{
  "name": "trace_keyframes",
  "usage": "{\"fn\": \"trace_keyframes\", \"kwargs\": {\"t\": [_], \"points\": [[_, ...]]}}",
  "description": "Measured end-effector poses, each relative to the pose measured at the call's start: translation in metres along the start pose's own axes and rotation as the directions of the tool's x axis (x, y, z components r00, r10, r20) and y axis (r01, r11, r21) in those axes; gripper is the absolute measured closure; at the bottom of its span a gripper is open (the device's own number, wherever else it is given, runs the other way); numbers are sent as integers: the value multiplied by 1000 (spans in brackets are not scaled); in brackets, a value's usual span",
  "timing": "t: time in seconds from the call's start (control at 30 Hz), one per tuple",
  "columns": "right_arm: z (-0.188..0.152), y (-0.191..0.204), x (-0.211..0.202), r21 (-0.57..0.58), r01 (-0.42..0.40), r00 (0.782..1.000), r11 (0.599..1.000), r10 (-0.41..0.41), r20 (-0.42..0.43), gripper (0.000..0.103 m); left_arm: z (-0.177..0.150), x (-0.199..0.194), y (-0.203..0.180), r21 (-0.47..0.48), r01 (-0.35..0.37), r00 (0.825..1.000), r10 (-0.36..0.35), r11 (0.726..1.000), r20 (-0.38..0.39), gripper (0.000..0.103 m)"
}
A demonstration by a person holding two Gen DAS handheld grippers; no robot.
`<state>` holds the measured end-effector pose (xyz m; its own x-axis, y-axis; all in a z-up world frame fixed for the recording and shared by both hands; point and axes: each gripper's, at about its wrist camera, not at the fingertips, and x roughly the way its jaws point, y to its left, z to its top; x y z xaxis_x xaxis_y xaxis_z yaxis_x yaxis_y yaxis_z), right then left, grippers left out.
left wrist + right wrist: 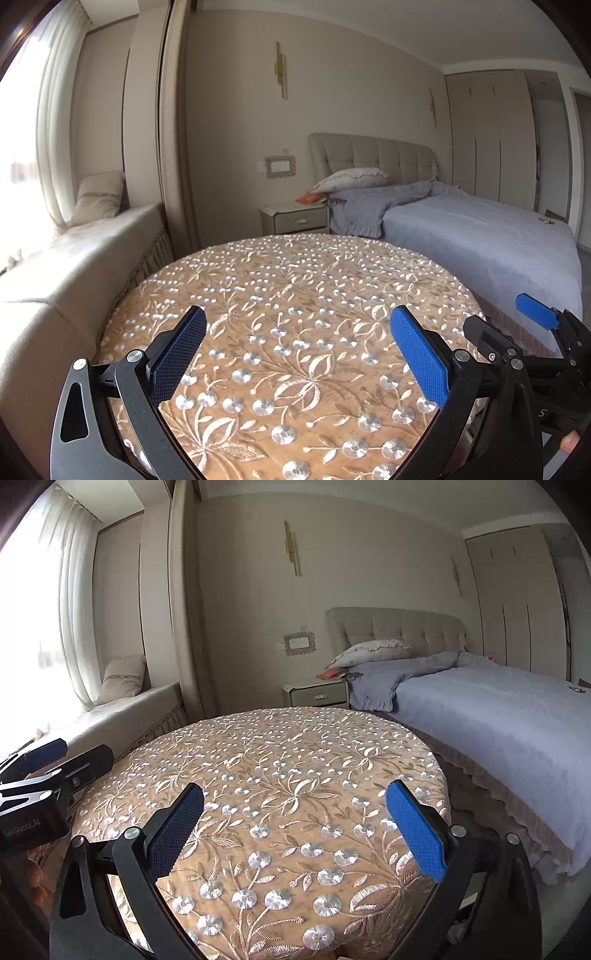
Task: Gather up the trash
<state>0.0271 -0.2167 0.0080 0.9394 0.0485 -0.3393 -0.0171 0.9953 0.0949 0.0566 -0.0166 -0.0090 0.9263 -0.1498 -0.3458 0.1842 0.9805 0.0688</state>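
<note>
Your left hand-held gripper [297,354] sits at the bottom of its own view with the blue pads spread wide and nothing between them. Your right hand-held gripper [293,830] is the same in its view: released, pads far apart, grasping nothing. Each one also shows in the other's camera, the right at the lower right edge of the left view and the left at the lower left edge of the right view, so you are holding them side by side.

Below both lies the round surface [295,280], covered by a tan cloth embroidered with silver flowers and leaf sprays. No trash shows on it in either view, and you cannot tell from these frames where any trash lies.

Past the surface, in the middle of the frame, stands a pale nightstand [295,218] against the wall. Right of it runs the bed [480,236] with a lilac cover, a rumpled blanket, a pillow [351,179] and a tufted headboard [369,155]. At the left of the frame a cushioned window seat [74,251] carries a cushion [99,195] beside sheer curtains. Wardrobe doors [491,136] fill the upper right.
</note>
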Motion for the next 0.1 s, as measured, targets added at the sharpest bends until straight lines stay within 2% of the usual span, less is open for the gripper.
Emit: {"fn": "trace_keyframes", "kwargs": {"t": [0.1], "points": [[-3,-5,5,4,11,1000,1000,-11,-3,5,6,9,-3,24,9,1000,-8,1000,-17,5]]}}
